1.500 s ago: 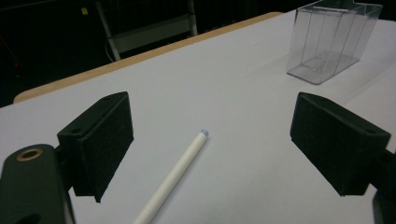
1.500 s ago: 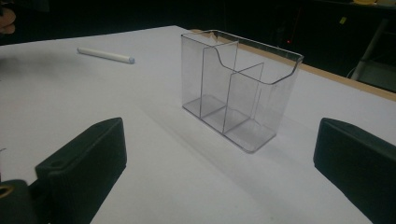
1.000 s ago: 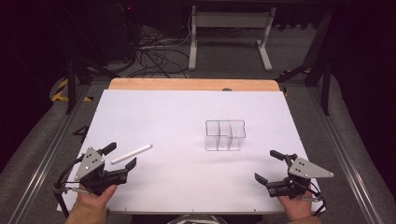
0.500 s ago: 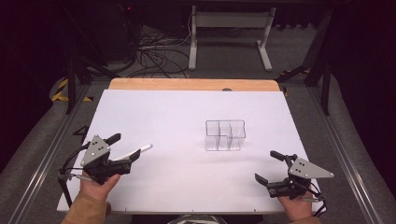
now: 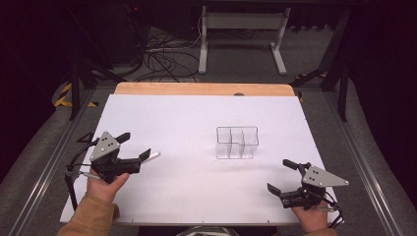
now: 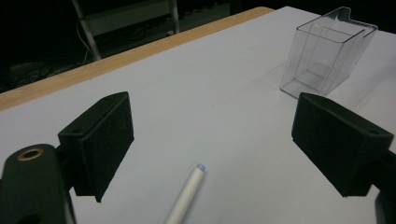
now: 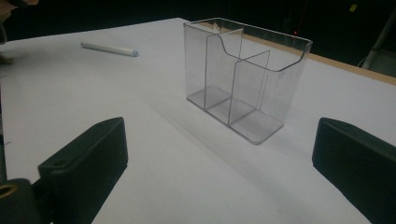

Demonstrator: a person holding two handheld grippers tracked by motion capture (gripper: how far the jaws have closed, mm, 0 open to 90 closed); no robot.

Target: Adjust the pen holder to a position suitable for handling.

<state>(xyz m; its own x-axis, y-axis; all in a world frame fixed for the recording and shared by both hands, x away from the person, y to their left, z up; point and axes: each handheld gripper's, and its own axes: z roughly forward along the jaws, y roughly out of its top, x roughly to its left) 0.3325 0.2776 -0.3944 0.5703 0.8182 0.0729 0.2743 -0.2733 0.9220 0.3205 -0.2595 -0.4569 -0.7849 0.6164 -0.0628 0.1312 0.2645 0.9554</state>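
- We see a wide, flat surface (image 5: 196,123) covered in smooth matte white, with a strip of bare light wood along its far edge.
- Right of centre stands a clear hard-plastic organizer (image 5: 236,142), a box with thin inner walls that split it into compartments and a scooped notch in its rim; it stands upright and apart from everything else.
- Our right gripper (image 5: 288,177) rests near the front right corner, its black, foam-faced jaws spread wide and released, holding and touching nothing; the organizer lies beyond them.
- Our left gripper (image 5: 133,147) sits at the left, its blocky black jaws also wide apart, one on each side of the pen and not touching it.
- The white pen (image 6: 186,195) is a slim smooth cylinder with a pale blue tip, lying flat on the surface; its long axis runs away from the left hand, tip pointing toward the organizer's side.
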